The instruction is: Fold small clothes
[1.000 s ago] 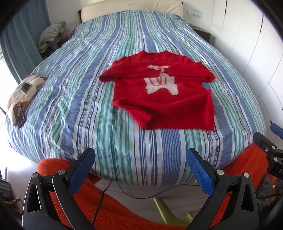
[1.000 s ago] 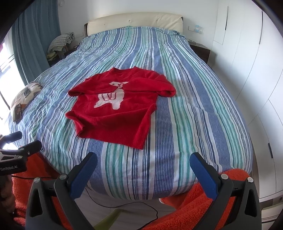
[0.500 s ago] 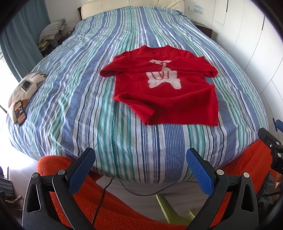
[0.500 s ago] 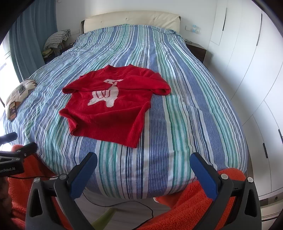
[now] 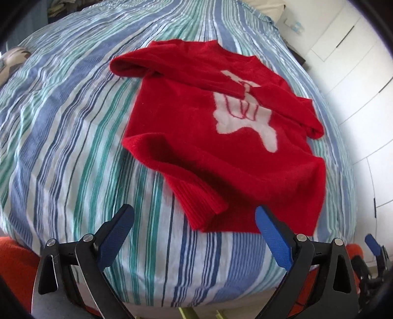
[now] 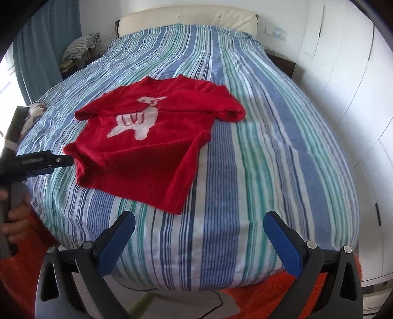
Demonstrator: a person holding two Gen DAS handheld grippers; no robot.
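Observation:
A small red sweater [image 5: 196, 127] with a white animal figure lies flat on the striped bed cover [image 5: 61, 147], its sleeves folded in across the chest. My left gripper [image 5: 194, 209] hangs low over the bed's near edge, jaws closing. The sweater's ribbed near corner [image 5: 203, 203] shows in the gap between the fingers, and the pads do not touch it. My right gripper [image 6: 199, 216] stands open above the cover, just short of the sweater's [image 6: 137, 152] near right corner. In the right wrist view a hand [image 6: 14, 218] holds the left gripper [image 6: 56, 159] beside the sweater's left edge.
White wardrobe doors [image 6: 343, 86] run along the bed's right side. A cream headboard [image 6: 196, 14] is at the far end, a blue curtain [image 6: 44, 49] and a pile of cloth [image 6: 81, 46] at far left. Orange fabric [image 6: 282, 294] lies below the bed's foot.
Both grippers came down and in toward the bed, the left one much more and with a roll; the sweater now fills its view. The left jaws have narrowed a little.

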